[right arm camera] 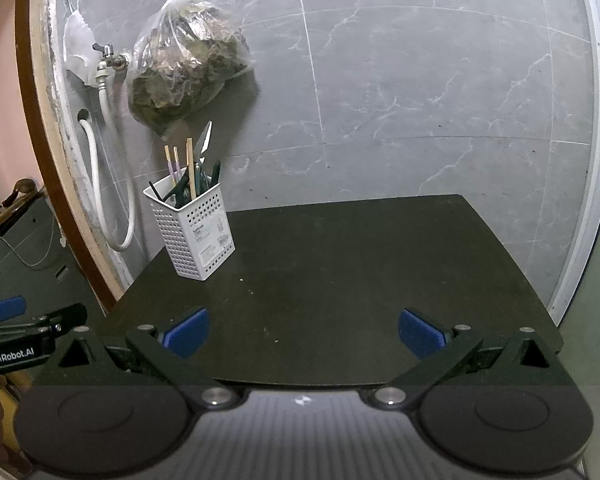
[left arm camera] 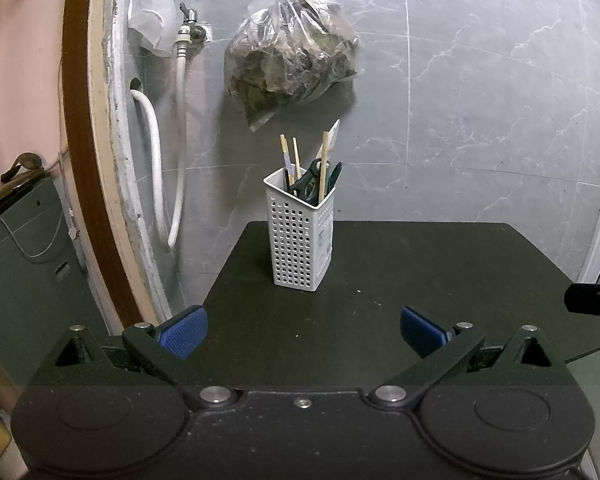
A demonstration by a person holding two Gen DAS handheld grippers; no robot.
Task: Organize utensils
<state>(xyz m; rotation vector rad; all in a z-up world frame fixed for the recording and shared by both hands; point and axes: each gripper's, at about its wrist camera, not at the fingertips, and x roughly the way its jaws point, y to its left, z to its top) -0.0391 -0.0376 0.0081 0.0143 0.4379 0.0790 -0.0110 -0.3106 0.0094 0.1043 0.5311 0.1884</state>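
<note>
A: While both grippers hover spread wide and empty, where's the utensil holder [left arm camera: 301, 236]?
B: Upright on the black table [left arm camera: 420, 280], far beyond the left gripper [left arm camera: 303, 332], far-left of the right gripper [right arm camera: 303, 332].

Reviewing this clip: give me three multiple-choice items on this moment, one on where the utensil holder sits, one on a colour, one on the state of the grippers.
1. Where does the white perforated holder stand?
A. Near the back left of the dark table
B. On the table's front right corner
C. On the floor

2. What colour are the gripper finger pads?
A. Red
B. Blue
C. White

3. What state are the left gripper and right gripper in?
A. Both shut on chopsticks
B. One open, one shut
C. Both open and empty

Answers:
1 A: it stands toward the wall, left of centre in the right wrist view.
2 B: blue pads show in both views.
3 C: the fingers are spread wide with only bare table between them.
</note>
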